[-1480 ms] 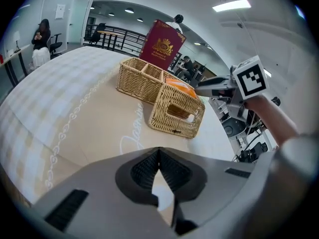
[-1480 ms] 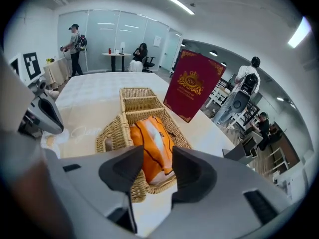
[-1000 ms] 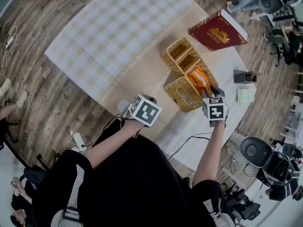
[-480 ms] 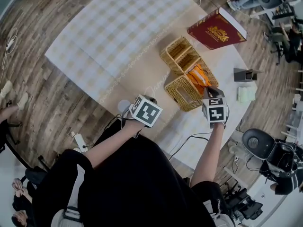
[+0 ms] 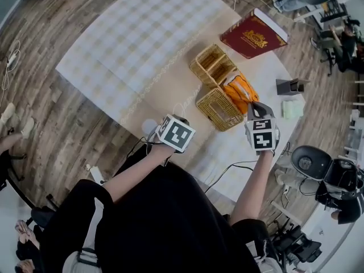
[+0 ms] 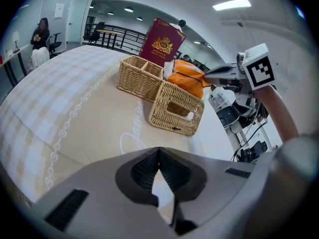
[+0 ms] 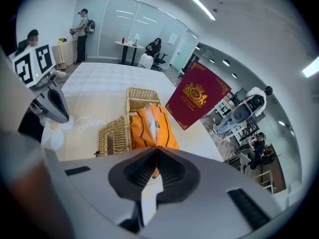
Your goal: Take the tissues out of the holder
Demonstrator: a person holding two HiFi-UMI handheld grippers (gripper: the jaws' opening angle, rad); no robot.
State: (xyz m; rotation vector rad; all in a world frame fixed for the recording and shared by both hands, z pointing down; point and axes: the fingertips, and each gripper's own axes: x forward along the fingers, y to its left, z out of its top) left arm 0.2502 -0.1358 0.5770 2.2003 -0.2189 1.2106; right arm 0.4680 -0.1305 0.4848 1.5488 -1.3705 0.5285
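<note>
Right gripper view shows the right gripper [image 7: 156, 151] with its jaws pressed together on the near edge of the orange tissue pack [image 7: 149, 126], having just been closing on it. The pack stands straight ahead of the jaws, at the open end of the woven holder [image 7: 113, 133], which lies ahead and left of them; whether its far end has cleared the rim cannot be told. The pinch looks thin, on wrapper alone, so the draw is best kept slow and in line with the opening, lest the wrapper slip or the light holder ride up with it. The left gripper [image 6: 159, 151], jaws together on nothing, hangs over the surface [image 5: 142, 44] with the holder well ahead and right of its jaws, and could steady the wicker if it drags. Nothing else shows inside the holder, and the two-compartment basket [image 5: 211, 63] beyond it looks empty in both halves, with a red book [image 7: 197, 96] farther off
</note>
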